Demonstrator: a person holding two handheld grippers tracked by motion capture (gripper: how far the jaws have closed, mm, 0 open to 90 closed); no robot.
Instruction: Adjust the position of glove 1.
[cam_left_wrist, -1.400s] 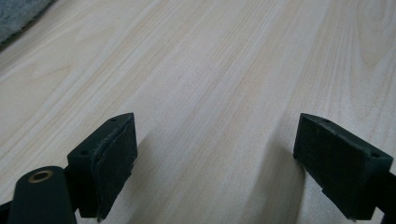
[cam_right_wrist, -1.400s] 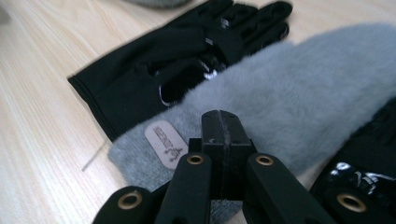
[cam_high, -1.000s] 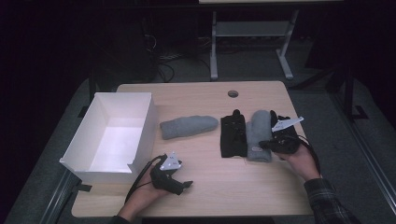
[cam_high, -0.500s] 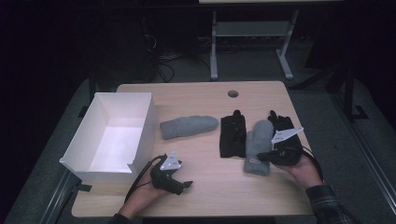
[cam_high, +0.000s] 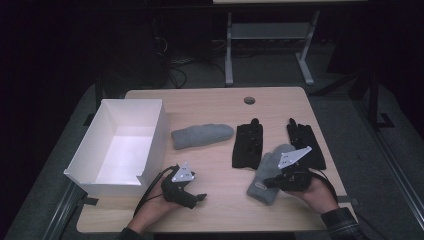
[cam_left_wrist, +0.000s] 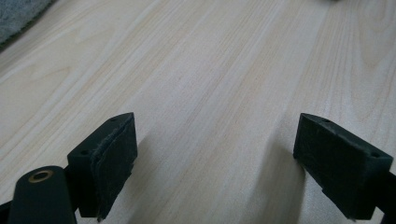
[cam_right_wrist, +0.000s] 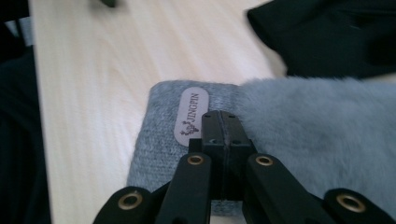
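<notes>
Moved since earlier frame: grey mitten (cam_high: 268, 176) dragged off the right black glove (cam_high: 305, 142), toward the near edge of the table (cam_high: 220, 102); right gripper (cam_high: 272, 182) gone with it; left gripper (cam_high: 195, 198) unmoved.
Step in hand: carrying one grey mitten away from the glove pile, probably toward the white box (cam_high: 120, 145) or its mate.
Right jaws: pressed together in the right gripper view, pinching the mitten's knit cuff (cam_right_wrist: 187, 135) just beside the pale label (cam_right_wrist: 190, 116); fleece body (cam_right_wrist: 317, 126) trailing to the right.
Left jaws: spread wide in the left gripper view, nothing between the pads (cam_left_wrist: 114, 163), bare wood below; resting near the box's near corner.
Task thing now: mitten flat on the table, near the front right, cuff toward the person, tip just touching the black glove.
Other things: second grey mitten (cam_high: 202, 135) mid-table beside the box; left black glove (cam_high: 248, 145) between the two mittens.
Next move calls for: firm pinch kept, lift clear of the wood, a sweep leftward past the left black glove, release over the box.
Risk: thin grip on the cuff, possible slip when lifted.
</notes>
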